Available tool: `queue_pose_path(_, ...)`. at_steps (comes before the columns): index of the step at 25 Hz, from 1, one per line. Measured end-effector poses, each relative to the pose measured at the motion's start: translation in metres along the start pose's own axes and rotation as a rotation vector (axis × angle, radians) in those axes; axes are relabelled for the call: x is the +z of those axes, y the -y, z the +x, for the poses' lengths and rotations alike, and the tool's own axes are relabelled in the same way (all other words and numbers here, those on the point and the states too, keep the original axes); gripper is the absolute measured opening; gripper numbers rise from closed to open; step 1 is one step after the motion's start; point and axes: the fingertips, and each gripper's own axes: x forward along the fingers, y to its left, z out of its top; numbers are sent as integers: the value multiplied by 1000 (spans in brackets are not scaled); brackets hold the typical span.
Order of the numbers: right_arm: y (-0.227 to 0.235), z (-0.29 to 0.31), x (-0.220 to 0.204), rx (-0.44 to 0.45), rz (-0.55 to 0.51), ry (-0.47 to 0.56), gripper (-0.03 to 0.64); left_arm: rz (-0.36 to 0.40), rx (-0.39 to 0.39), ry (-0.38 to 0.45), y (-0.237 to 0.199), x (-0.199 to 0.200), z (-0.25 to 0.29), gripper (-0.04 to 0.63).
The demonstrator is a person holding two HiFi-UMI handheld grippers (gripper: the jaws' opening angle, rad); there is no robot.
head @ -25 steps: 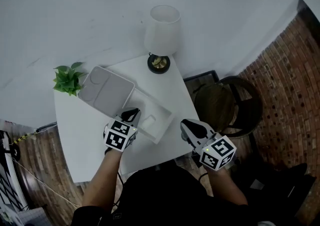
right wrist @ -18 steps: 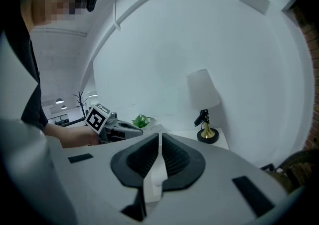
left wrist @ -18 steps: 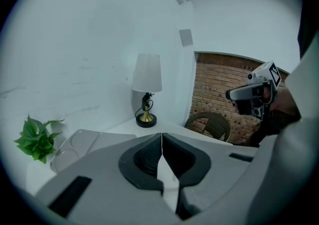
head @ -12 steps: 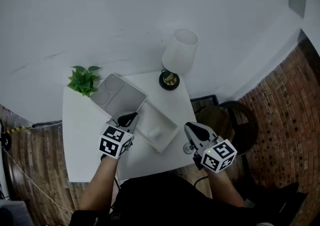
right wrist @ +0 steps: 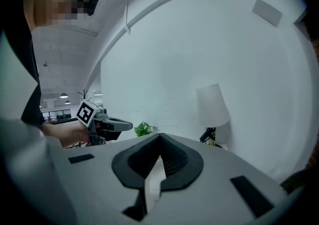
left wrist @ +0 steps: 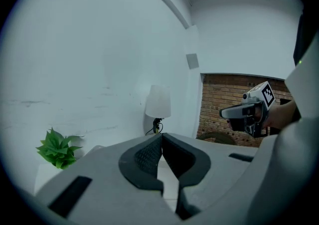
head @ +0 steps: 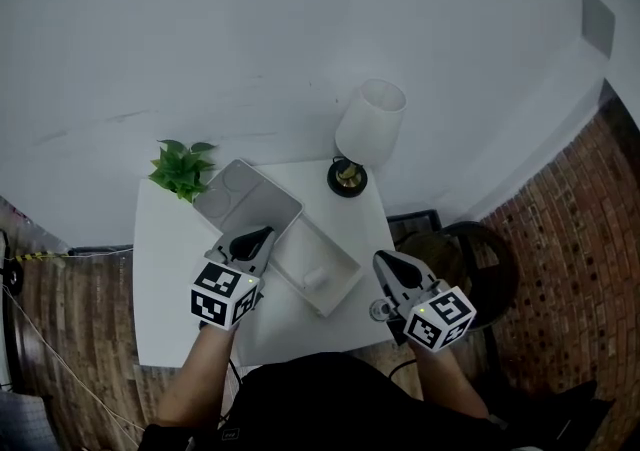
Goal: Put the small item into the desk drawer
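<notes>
A small white item [head: 314, 279] lies inside the open white drawer [head: 338, 251], which sticks out from under a grey two-hollow tray top [head: 247, 199] on the white desk [head: 165, 269]. My left gripper [head: 262, 235] hovers above the drawer's left end, shut and empty; its pads meet in the left gripper view [left wrist: 162, 137]. My right gripper [head: 384, 260] hangs over the desk's right edge, clear of the drawer. Its tips touch with nothing between them [right wrist: 159, 137]. Each gripper shows in the other's view: the right gripper [left wrist: 228, 113], the left gripper [right wrist: 126, 125].
A white-shaded lamp [head: 368, 122] stands at the desk's back right corner and a small green plant [head: 181, 168] at the back left. A dark round chair [head: 470, 264] sits right of the desk. Brick-pattern floor [head: 570, 239] surrounds it; a white wall rises behind.
Both grippers have risen and the left has drawn back from the drawer. The head view has pulled away, so the desk looks smaller. The small item stays in the drawer.
</notes>
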Motion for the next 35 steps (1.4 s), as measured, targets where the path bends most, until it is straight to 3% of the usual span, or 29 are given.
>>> queue_pose_path(16,1,-30,47,0,-62,159,3,-50,82,209,13,56,-52,12)
queue_pose_path(20,4,-34,54,-6,-61,181,3,-15,132,213,7,58,-56,12)
queue_pose_path(26,24,-36,55,-37,-81,190,3,-40,174,213,-7,54,-38,12)
queue_pose_path(35,44,-43,53,-94,-29,212,3,-15,172,160,-6,41,-29,12)
